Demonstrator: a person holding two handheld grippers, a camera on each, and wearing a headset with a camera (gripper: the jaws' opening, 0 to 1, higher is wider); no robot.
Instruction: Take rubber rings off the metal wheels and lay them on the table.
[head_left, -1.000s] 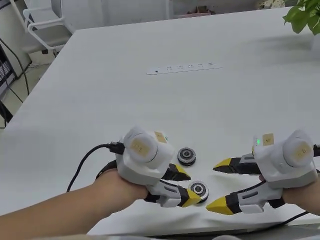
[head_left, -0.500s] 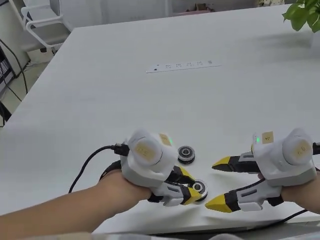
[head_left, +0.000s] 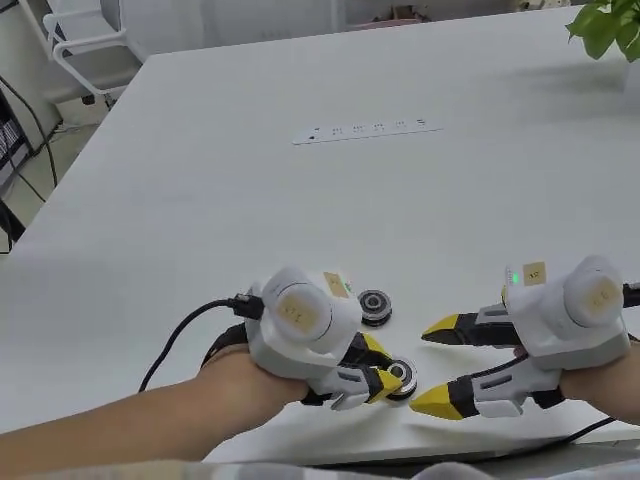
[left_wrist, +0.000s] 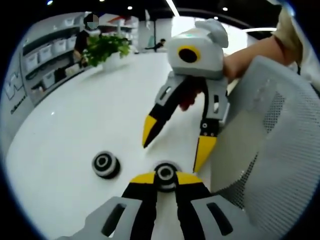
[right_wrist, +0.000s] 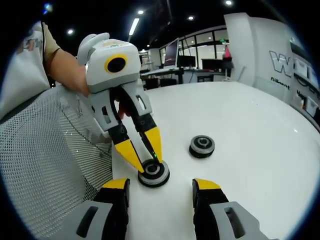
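Note:
Two small metal wheels with black rubber rings lie flat near the table's front edge. The near wheel (head_left: 401, 375) (left_wrist: 166, 173) (right_wrist: 153, 173) sits between the yellow tips of my left gripper (head_left: 387, 378) (left_wrist: 166, 179) (right_wrist: 150, 165), which is shut on it. The second wheel (head_left: 375, 305) (left_wrist: 105, 165) (right_wrist: 202, 146) lies free a little farther back. My right gripper (head_left: 428, 366) (left_wrist: 171, 155) (right_wrist: 161, 185) is open just right of the near wheel, pointing at it, with nothing held.
The white table (head_left: 250, 200) ends just below the grippers. A flush socket strip (head_left: 365, 131) sits mid-table, a plant (head_left: 605, 30) at the far right corner, a chair (head_left: 85, 45) at the far left. A black cable (head_left: 175, 330) trails from my left gripper. A mesh chair back (left_wrist: 270, 125) stands close behind.
My left gripper's jaws have drawn in from wide around the near wheel to gripping it. The right gripper has stayed open and nearly still.

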